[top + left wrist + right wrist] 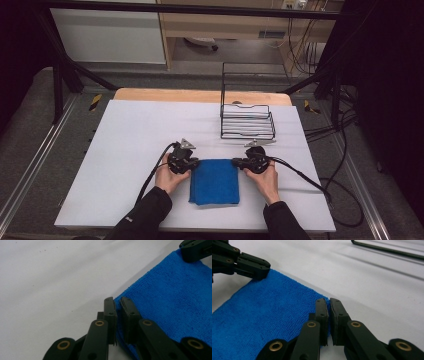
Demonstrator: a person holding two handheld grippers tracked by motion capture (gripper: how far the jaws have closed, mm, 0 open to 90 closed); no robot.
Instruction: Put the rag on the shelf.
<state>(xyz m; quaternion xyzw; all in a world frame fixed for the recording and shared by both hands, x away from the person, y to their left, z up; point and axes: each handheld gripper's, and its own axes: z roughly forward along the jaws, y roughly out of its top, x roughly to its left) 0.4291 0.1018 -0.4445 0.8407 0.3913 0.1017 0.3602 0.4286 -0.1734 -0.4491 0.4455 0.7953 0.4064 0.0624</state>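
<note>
Cloth: a blue cloth (215, 181) lies folded flat on the white table (125, 150), close to the person, at about 6 o'clock on the table top.
Left tongs: the left tongs (191, 163) sit at the cloth's far left corner, at about 10 o'clock on the cloth. In the left gripper view (118, 312) the jaws are pressed nearly together on the corner of the cloth (175, 297), so they look to be pinching it.
Right tongs: the right tongs (238, 162) sit at the far right corner, at about 2 o'clock on the cloth. In the right gripper view (328, 315) the jaws are close together with the blue edge (262, 315) between them, so they look to be pinching it too.
Why two corners: I think each tong holds one far corner so the edge stays straight when it is lifted. That way the cloth can be folded or carried without going crooked.
Rack: a black wire rack (247, 121) stands at 1 o'clock from the cloth, a little apart from it. It may be where the cloth goes.
Hands: both hands (170, 177) rest low on the table, which keeps the tongs steady.
Watch out: a weak pinch could let a corner slip.
</note>
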